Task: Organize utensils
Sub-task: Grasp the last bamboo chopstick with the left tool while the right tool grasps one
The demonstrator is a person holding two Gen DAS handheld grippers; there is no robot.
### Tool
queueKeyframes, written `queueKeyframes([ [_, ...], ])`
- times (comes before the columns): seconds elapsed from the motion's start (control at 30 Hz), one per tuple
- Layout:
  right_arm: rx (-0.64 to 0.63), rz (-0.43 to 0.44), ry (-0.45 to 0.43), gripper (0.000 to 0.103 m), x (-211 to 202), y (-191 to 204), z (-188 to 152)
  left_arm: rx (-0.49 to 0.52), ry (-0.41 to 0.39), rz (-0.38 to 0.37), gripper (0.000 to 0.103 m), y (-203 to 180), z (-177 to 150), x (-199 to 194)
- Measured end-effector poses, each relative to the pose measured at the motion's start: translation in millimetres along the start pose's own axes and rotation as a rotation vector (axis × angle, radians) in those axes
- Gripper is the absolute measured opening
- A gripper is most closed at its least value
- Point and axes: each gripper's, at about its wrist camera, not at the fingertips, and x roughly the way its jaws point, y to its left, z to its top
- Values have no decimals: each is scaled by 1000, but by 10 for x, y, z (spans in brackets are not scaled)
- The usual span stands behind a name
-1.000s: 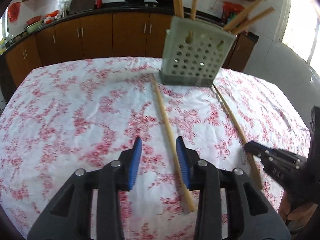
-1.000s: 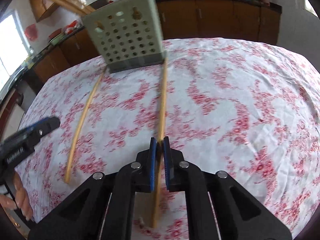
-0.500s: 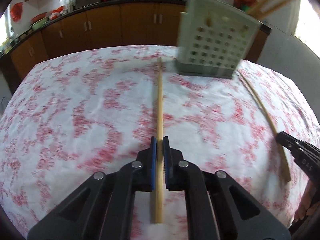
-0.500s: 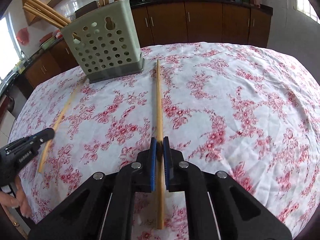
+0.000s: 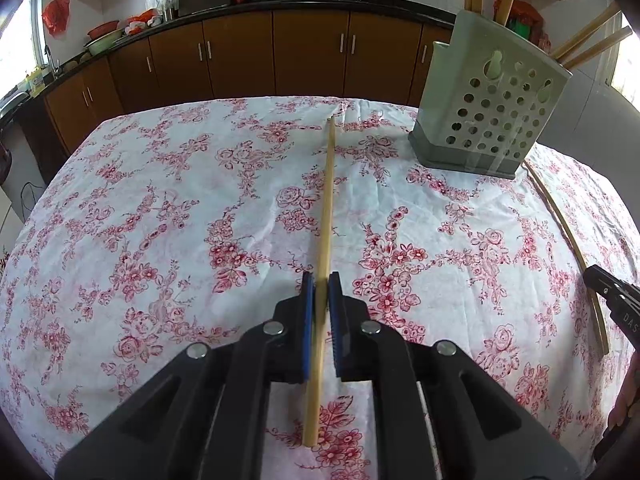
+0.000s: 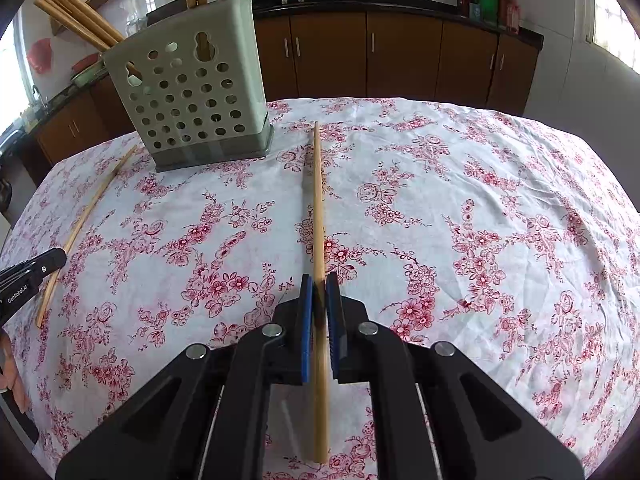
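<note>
My left gripper is shut on a wooden chopstick that points away from me over the floral tablecloth. My right gripper is shut on a second wooden chopstick in the same way. The pale green perforated utensil holder stands at the far right in the left wrist view and at the far left in the right wrist view, with several chopsticks standing in it. Each gripper's tip shows at the edge of the other view, the right one and the left one.
The table has a white cloth with red flowers. Brown kitchen cabinets with a dark counter, pans and bowls run behind the table. A bright window is at the right.
My left gripper has closed on its chopstick, which was lying between open fingers a second ago. Both chopsticks are now held steadier, pointing straight ahead; the holder sits further aside in each view.
</note>
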Motion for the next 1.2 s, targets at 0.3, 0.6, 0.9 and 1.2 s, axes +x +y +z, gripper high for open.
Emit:
queueKeyframes([
  [0.3, 0, -1, 0, 8, -4, 3, -7, -14, -2, -13, 11, 17, -23, -8],
  [0.6, 0, -1, 0, 8, -4, 7, -6, -14, -2, -12, 11, 17, -21, -15],
  [0.9, 0, -1, 0, 8, -1, 11, -3, -14, -2, -13, 11, 20, -19, -15],
  [1.2, 0, -1, 1, 8, 1, 10, -1, -15, -2, -13, 11, 20, -19, -15],
])
